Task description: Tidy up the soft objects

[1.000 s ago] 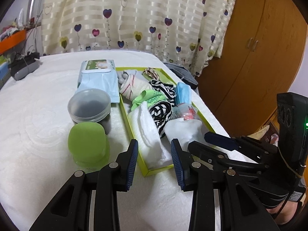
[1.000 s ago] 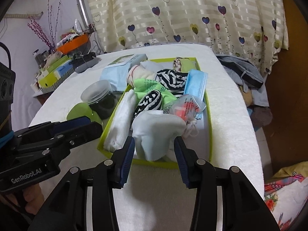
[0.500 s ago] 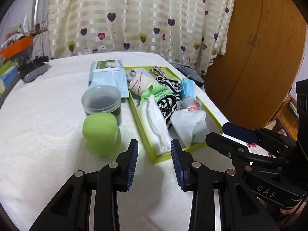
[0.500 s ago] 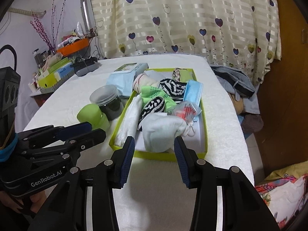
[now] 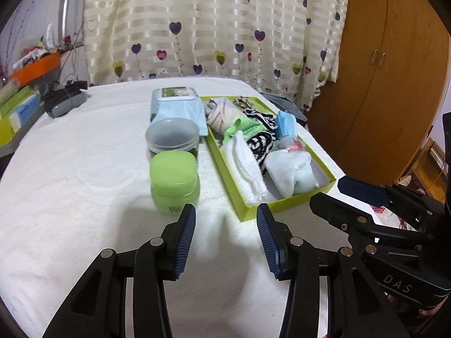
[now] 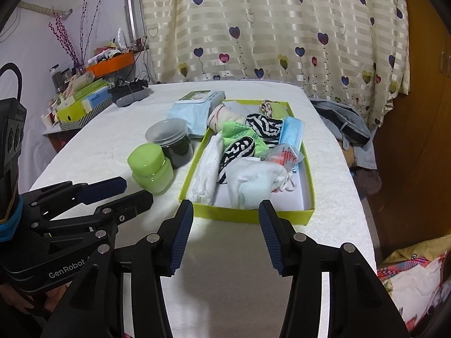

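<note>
Both black two-finger grippers, left (image 5: 225, 219) and right (image 6: 225, 214), hang empty, jaws opening, short of the lime-green cardboard tray (image 6: 248, 214) packed with rolled socks and cloths (image 6: 248, 180); pinch bundles mid-roll.

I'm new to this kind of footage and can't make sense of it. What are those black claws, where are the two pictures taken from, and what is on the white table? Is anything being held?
The claws are two hand-held grippers, one in each of a person's hands; there is no robot. Each carries a wide-angle camera looking along its two fingers. One picture is from the left gripper, with the right one showing at its right edge. The other is from the right gripper, with the left one at its left edge.

On the white table sits a green tray filled with soft things: white cloths, striped socks, a blue mask. Beside it stand a green jar, a clear jar and a wipes pack.

Nothing is held. Both grippers' jaws are opening, with only bare table between them.
</note>
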Available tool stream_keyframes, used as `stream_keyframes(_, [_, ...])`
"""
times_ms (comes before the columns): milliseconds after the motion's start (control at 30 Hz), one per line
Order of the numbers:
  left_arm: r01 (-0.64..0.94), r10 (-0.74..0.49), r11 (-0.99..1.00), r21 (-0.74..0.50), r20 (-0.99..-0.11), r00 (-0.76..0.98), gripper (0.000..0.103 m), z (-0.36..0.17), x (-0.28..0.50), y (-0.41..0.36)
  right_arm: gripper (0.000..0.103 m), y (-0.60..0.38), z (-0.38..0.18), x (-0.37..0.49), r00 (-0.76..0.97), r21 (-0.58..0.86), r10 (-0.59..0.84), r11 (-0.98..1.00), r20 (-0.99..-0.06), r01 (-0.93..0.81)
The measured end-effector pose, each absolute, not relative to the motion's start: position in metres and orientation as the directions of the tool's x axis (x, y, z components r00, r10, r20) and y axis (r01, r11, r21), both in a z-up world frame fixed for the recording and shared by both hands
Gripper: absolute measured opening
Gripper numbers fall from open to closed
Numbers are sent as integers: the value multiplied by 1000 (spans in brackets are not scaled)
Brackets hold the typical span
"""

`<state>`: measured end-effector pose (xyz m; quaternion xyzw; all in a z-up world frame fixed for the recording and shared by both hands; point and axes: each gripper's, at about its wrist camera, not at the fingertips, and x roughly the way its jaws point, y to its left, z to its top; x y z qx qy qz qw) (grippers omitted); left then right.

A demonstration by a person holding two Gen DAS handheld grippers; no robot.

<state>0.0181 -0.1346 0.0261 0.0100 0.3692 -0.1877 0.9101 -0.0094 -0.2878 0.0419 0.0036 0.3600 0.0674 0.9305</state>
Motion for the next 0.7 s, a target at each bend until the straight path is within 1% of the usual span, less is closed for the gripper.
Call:
stream_keyframes(367, [343, -322, 933, -111, -685, 653, 44, 24, 16, -132, 50, -280, 37, -12, 723, 62, 143, 989, -676, -137])
stream_keyframes(500, [332, -298, 939, -85, -680, 670, 44, 24, 14, -133, 50, -281, 36, -12, 720, 65, 144, 988, -679, -137])
stream_keyframes(700, [327, -298, 941, -92, -685, 665, 44, 20, 14, -134, 50, -282, 33, -12, 717, 67, 145, 988, -681, -137])
